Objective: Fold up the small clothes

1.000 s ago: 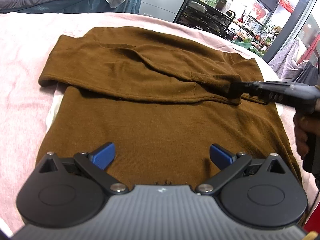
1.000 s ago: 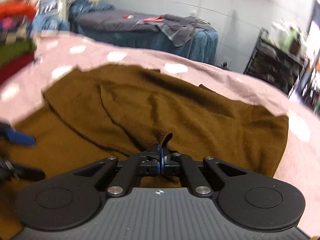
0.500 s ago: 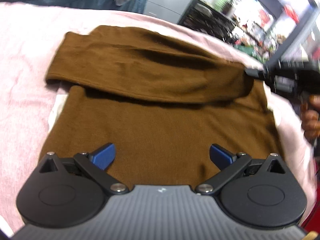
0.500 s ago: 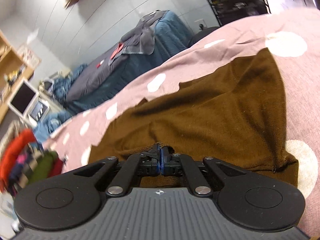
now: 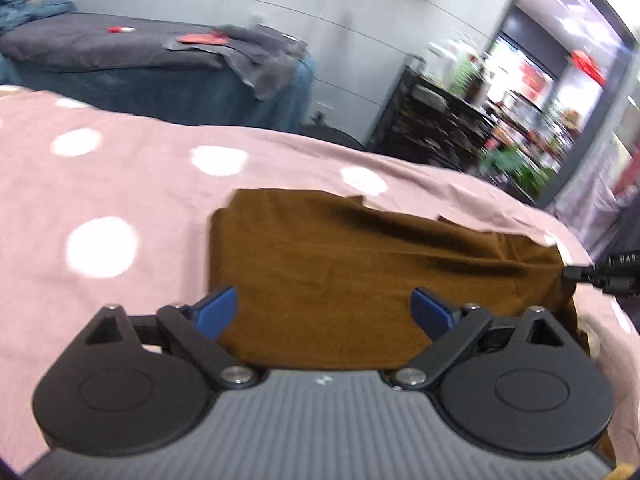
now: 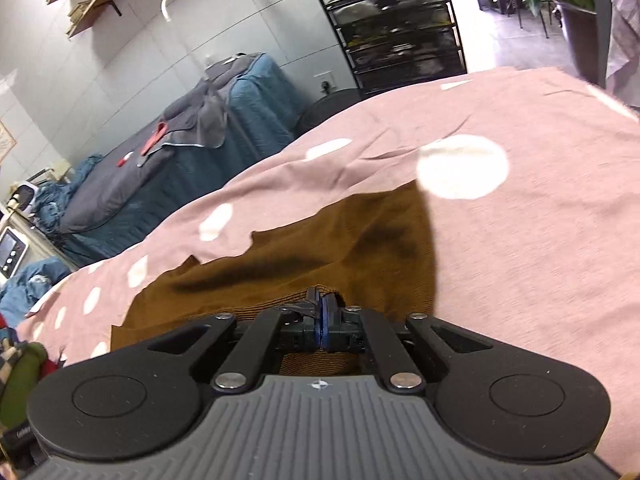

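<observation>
A pink spotted sheet [image 5: 120, 168] lies under our brown top [image 5: 352, 272]. The left gripper [image 5: 324, 306] hangs spread above its near edge; the right gripper [image 6: 322, 314] pinches its cuff. We'd lay that cuff flat across the top.

A pink cover with white dots [image 5: 160, 184] is spread over the worktop. Beyond it, a blue-draped bed [image 6: 168, 176] is seen with grey cloths [image 5: 256, 56] laid on top; a black shelving rack [image 6: 400, 40] is set against the grey wall.
</observation>
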A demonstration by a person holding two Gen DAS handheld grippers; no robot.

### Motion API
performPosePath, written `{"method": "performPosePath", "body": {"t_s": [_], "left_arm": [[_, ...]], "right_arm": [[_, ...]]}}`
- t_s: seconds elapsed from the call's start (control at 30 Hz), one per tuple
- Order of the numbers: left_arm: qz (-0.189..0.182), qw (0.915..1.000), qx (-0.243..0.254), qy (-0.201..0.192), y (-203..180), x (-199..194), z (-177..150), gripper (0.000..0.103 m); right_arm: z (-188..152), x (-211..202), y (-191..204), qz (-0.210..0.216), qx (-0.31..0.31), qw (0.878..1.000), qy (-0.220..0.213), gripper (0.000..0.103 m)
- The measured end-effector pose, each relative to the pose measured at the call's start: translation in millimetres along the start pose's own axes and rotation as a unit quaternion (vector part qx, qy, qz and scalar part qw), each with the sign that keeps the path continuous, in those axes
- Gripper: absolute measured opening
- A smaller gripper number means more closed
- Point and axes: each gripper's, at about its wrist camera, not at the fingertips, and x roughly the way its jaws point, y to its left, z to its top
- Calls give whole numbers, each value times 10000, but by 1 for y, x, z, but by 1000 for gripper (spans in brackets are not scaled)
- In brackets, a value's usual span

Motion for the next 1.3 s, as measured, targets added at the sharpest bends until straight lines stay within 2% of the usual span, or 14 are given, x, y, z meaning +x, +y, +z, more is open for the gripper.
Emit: {"method": "performPosePath", "body": {"t_s": [0.1,0.4,0.43,0.5,0.57,0.67,0.7,0.77,0.8,0.93,1.0,1.03,1.17,1.3], "left_arm": [[-188,9995,249,113,-7,17,3,93],[304,9974,83,641,-1,70,2,94],[347,9968,69,711,0,74,1,94],[350,9955,147,868,0,81,1,96],[364,9946,305,922,-4,84,1,100],[421,9926,543,1003,-11,89,-1,103],[456,9919,607,1019,-13,90,-2,103],[500,9914,662,1008,-15,91,-3,103],[509,9913,676,1009,-16,91,-3,103],[476,9900,831,1037,-16,90,-5,103],[471,9879,1028,1060,-18,90,-7,103],[467,9873,1091,1056,-18,90,-8,103],[462,9879,1087,1006,-17,89,-9,103],[496,9875,1135,979,-18,89,-10,103]], "right_arm": [[3,2,-1,-261,-250,9993,-105,1],[7,18,-11,-541,-255,9980,-207,3],[7,18,-12,-519,-229,9979,-297,7],[5,10,-15,-551,-70,9975,-427,36],[1,-2,-15,-549,-82,9967,-592,47],[-10,-14,0,-487,-914,9926,-634,42],[-16,-15,9,-374,-1377,9879,-601,33],[-31,-14,24,-43,-2142,9753,-535,30],[-37,-12,28,58,-2351,9704,-550,23],[-39,15,21,-378,-2136,9760,-182,22],[-39,26,18,-665,-2166,9739,-79,21],[-39,30,16,-812,-2191,9723,-41,15],[-40,28,14,-838,-2117,9737,-86,10],[-42,21,14,-896,-1862,9783,-116,10]]}}
